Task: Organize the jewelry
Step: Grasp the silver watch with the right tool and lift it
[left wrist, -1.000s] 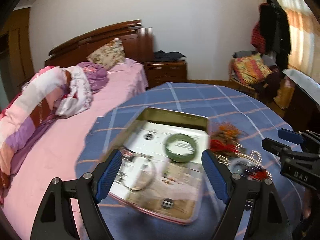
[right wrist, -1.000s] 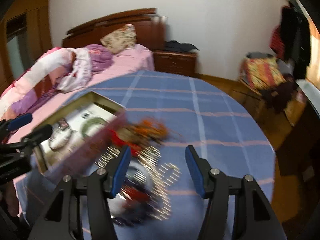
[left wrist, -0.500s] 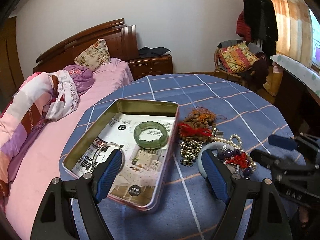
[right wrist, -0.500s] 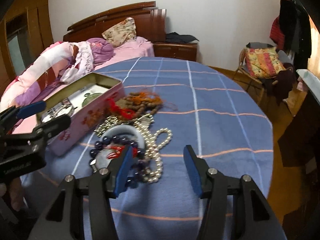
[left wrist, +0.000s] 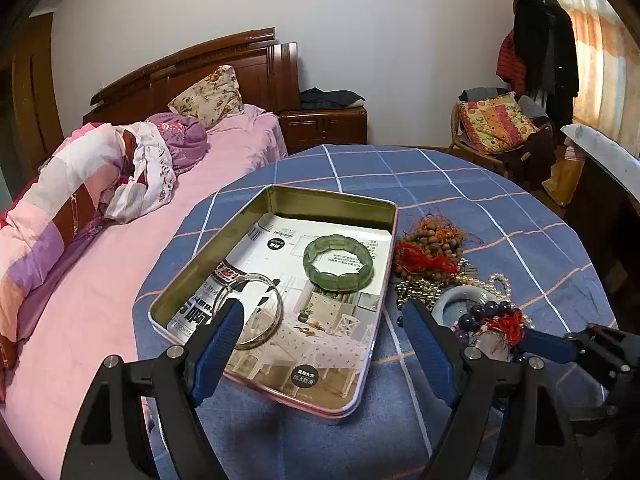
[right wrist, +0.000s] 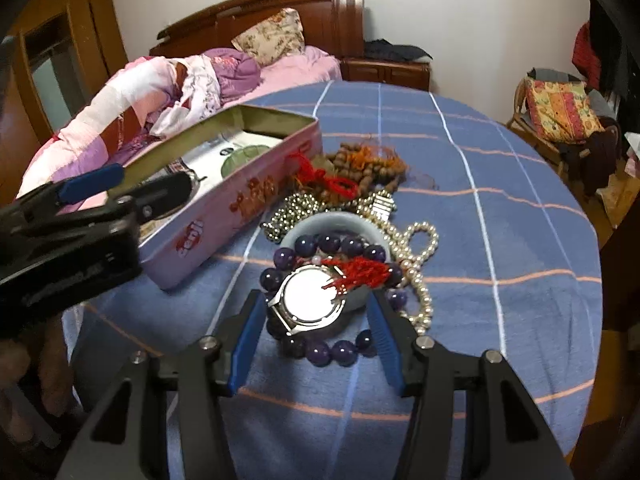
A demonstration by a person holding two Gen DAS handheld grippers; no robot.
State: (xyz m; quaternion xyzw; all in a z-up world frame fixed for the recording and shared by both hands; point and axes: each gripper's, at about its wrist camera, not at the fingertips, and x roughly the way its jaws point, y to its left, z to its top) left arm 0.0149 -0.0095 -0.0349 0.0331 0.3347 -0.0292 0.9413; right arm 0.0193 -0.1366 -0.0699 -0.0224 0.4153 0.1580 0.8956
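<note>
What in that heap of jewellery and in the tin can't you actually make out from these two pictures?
- Watch: its face glares white in the right wrist view, so no dial shows.
- Pale bangle: mostly buried under the purple beads and the watch.
- Silver bangle: the left gripper finger covers its near edge in the left wrist view.
- Green bracelet: half hidden by the tin wall in the right wrist view.

Pink bed with floral pillow, wooden nightstand, chair cushion, hanging coats perhaps
</note>
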